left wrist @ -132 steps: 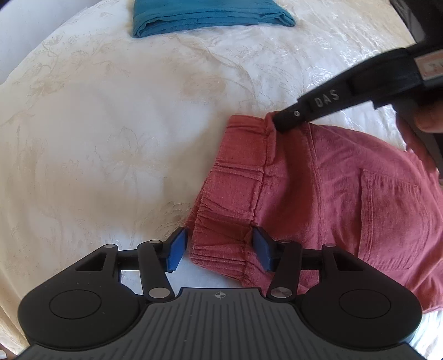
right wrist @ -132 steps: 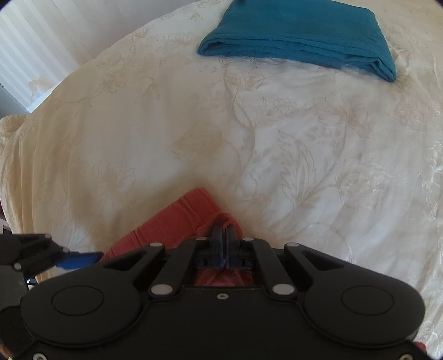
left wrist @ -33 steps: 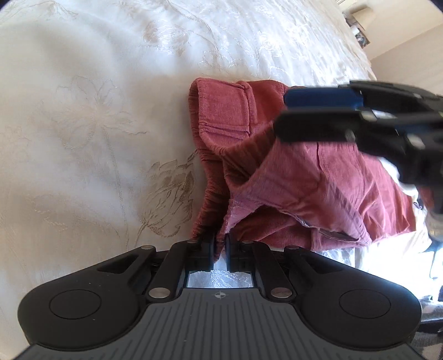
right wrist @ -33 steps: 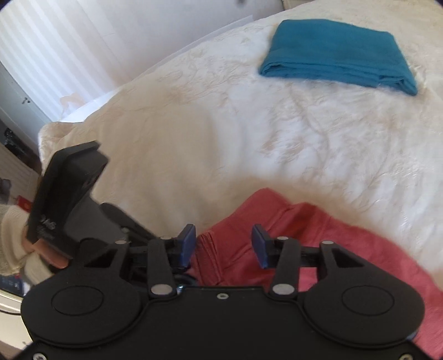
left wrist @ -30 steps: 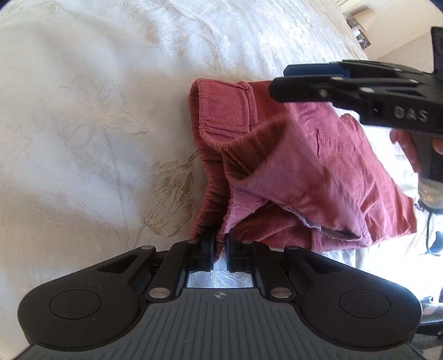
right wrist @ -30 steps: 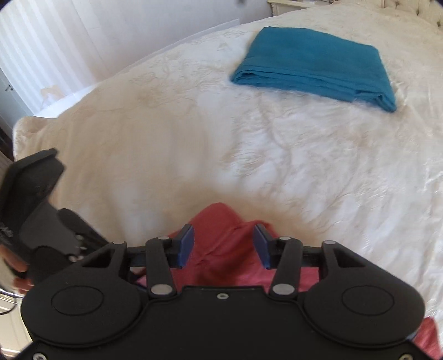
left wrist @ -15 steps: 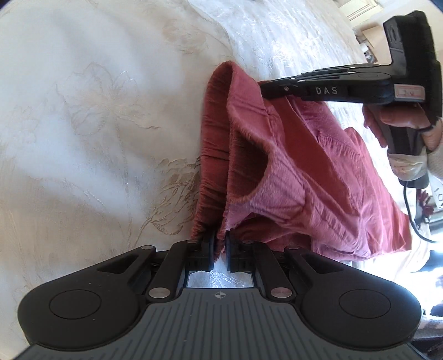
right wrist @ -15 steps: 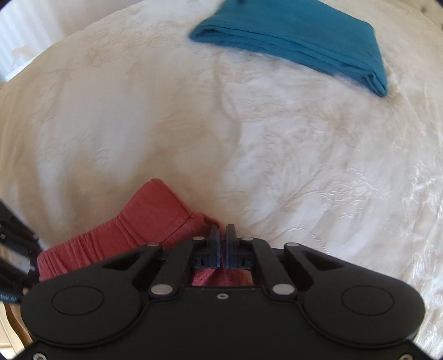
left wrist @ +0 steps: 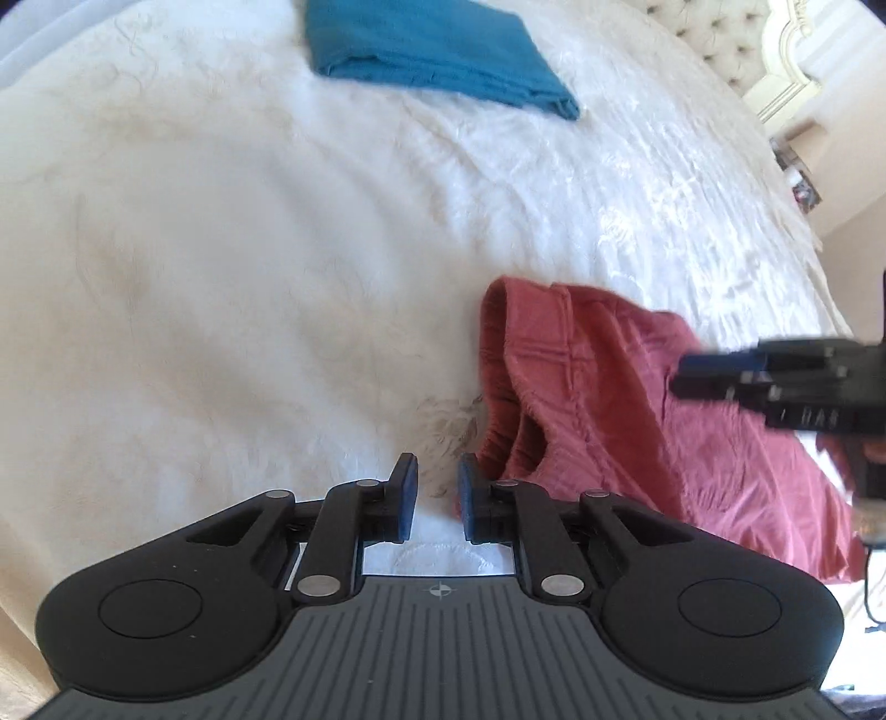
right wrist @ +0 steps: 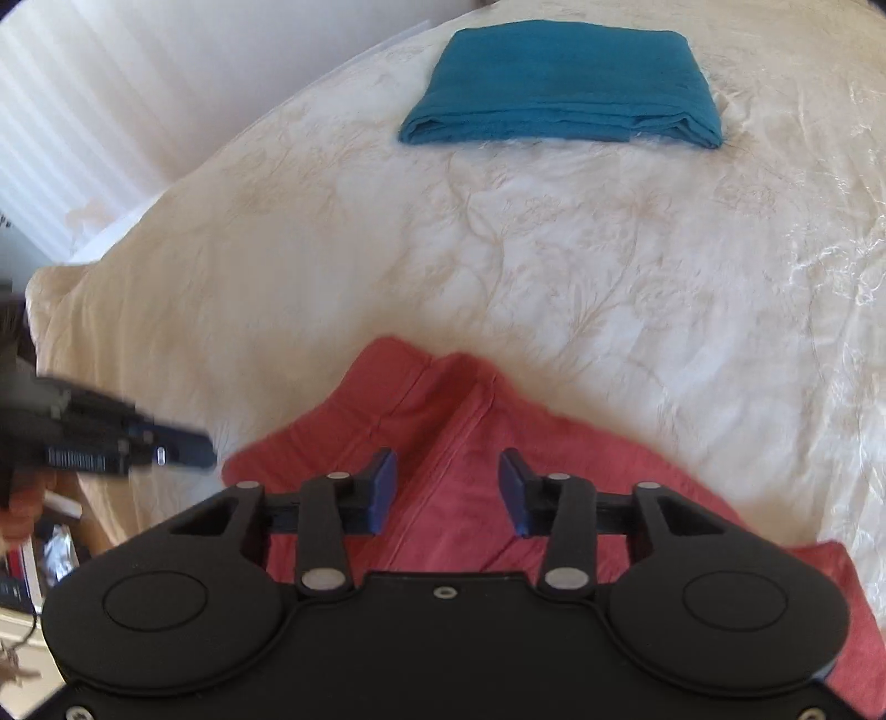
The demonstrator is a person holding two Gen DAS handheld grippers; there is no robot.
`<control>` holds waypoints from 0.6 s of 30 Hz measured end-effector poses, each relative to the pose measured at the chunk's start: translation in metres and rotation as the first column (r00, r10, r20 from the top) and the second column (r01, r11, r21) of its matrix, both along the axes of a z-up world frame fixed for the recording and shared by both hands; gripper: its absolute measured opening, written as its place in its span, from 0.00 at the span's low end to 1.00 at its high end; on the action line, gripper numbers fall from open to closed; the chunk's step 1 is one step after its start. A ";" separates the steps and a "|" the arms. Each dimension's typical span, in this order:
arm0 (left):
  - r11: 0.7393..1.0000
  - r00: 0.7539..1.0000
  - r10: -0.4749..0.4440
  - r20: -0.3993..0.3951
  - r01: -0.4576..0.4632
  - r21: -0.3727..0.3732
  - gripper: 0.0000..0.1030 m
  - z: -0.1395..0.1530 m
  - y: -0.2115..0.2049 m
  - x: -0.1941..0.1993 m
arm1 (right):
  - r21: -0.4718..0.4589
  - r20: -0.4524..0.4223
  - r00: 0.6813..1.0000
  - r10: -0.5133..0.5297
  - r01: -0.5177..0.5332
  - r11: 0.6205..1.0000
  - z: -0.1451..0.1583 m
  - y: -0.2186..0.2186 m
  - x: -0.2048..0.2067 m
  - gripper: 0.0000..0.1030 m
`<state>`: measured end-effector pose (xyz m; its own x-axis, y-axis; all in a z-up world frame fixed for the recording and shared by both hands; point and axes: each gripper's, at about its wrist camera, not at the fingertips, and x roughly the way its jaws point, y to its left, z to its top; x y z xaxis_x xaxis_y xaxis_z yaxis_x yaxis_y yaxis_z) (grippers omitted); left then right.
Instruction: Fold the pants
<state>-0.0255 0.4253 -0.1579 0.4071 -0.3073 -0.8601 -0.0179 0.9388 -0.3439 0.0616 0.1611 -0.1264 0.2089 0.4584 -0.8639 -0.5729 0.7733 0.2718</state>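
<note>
The red pants (left wrist: 620, 399) lie folded over on the cream bedspread (left wrist: 232, 288), waistband end toward the left. My left gripper (left wrist: 434, 498) hovers just left of the waistband's near corner; its jaws are opening, with only bedspread between them. In the right wrist view the pants (right wrist: 454, 421) spread under my right gripper (right wrist: 447, 490), whose jaws are opening above the cloth without pinching it. The right gripper (left wrist: 714, 376) also shows blurred at the right edge of the left view, and the left gripper (right wrist: 183, 446) blurred at the left of the right view.
A folded teal cloth (right wrist: 559, 83) lies at the far side of the bed, also seen as the teal cloth (left wrist: 432, 50) in the left view. A tufted headboard (left wrist: 714, 39) is at the back right. The bed's left edge (right wrist: 50, 310) drops toward clutter on the floor.
Both grippers let go of the pants' waistband and opened. The left gripper rose and swung away to the left; the right one pulled back over the cloth. The pants now lie flatter.
</note>
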 end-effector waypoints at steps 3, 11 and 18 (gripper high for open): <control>0.999 0.998 -0.007 0.066 0.009 -0.031 0.17 0.015 -0.019 0.011 | -0.021 -0.054 0.999 0.005 -0.006 1.000 -0.022 0.009 -0.023 0.37; 1.000 1.000 -0.009 -0.019 0.009 -0.019 0.20 -0.037 -0.072 0.032 | -0.026 -0.039 0.999 0.008 -0.009 1.000 -0.045 0.029 -0.040 0.42; 1.000 0.998 -0.007 -0.057 0.007 0.007 0.20 -0.050 -0.058 0.029 | -0.044 0.050 0.986 -0.161 0.164 0.986 -0.015 -0.048 -0.023 0.41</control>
<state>0.0033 0.3670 -0.2077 0.3551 -0.3033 -0.8843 -0.0307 0.9416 -0.3353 0.0386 0.1135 -0.1411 0.3174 0.3734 -0.8717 -0.4495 0.8686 0.2085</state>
